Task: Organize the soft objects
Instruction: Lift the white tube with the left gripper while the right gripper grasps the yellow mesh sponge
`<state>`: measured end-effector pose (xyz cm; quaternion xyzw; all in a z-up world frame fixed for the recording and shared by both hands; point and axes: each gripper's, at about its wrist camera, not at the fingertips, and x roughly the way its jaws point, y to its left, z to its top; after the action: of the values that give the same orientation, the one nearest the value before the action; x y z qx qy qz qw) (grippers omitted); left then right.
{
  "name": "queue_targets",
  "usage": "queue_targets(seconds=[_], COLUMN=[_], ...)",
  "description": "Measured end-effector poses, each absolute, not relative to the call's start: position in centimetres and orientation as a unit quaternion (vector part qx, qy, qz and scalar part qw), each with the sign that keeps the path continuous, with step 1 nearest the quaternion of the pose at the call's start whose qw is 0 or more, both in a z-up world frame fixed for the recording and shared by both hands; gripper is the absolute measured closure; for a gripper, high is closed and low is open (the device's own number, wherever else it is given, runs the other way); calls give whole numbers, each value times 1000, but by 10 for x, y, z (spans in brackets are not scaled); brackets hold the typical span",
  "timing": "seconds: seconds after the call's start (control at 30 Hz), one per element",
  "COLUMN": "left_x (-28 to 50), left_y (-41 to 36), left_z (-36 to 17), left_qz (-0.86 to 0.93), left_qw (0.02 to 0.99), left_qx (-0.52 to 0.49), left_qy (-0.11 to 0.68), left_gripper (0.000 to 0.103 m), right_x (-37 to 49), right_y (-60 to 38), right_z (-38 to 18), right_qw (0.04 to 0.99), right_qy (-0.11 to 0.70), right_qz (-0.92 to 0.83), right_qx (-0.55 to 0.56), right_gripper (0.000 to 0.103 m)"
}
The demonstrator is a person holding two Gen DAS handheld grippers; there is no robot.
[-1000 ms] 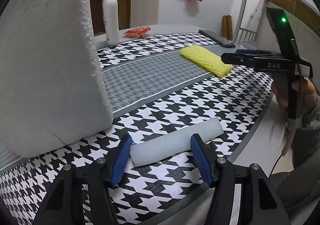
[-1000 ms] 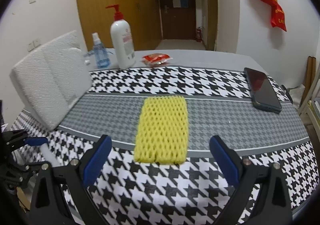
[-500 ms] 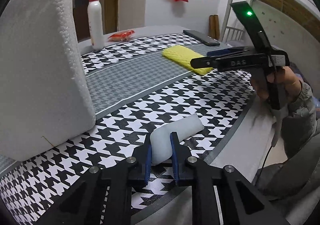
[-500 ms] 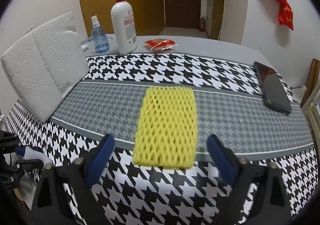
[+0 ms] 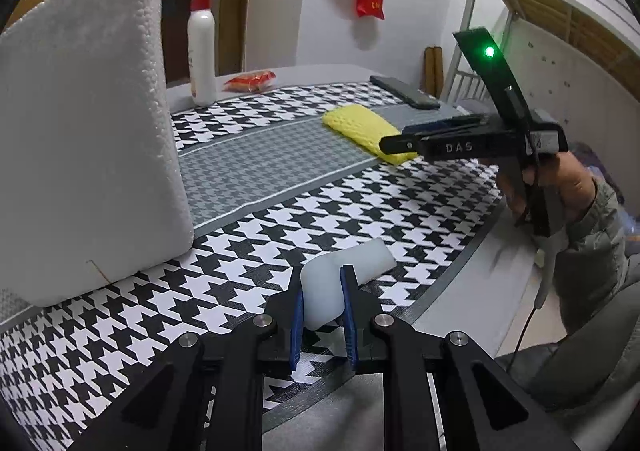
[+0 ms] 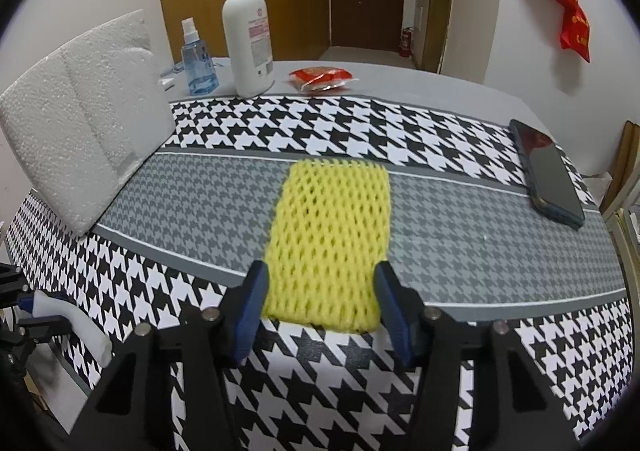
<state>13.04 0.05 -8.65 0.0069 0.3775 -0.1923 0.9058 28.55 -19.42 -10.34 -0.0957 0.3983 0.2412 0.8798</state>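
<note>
1. Left gripper (image 5: 323, 305): blue pads clamped on the near end of a white foam tube (image 5: 340, 271), which bends at the grip, at the near table edge.
2. Right gripper (image 6: 320, 307): jaws apart, straddling the near end of the yellow foam net (image 6: 330, 247); contact unclear.
3. Houndstooth tablecloth (image 6: 400, 131); white foam block (image 5: 80, 131) far left.

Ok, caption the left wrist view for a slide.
Left tool shut on white foam strip near the table edge.

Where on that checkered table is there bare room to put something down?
Free: the grey band between the foam block and the yellow foam net, and between net and phone. Crowded: far edge, around the pump bottle, spray bottle, red packet.
</note>
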Motion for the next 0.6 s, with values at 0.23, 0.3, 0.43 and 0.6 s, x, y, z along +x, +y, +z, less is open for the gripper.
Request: queue_targets(seconds=[0.23,0.3,0.43,0.6], left_x=[124,123,124,131], left_y=[-2,-5,-9,-10], left_z=[-80,-81,-83,-89], left_qz=[-203,-211,-210,-190], left_qw=[908,906,904,903], left_qx=[-10,-13,-5,-4], left_qy=[366,367,373,386], left_gripper=[85,85,85,85], right_x=[281,280,279,282], right_y=[-198,-200,-201,-200], right_z=[-100,-99,-100,-101], right_qw=[882,882,881,879], right_qy=[391,391,394,398], right_qz=[245,246,246,247], right_qx=[-99,-95,-89,-88], right_gripper=[81,83,83,77])
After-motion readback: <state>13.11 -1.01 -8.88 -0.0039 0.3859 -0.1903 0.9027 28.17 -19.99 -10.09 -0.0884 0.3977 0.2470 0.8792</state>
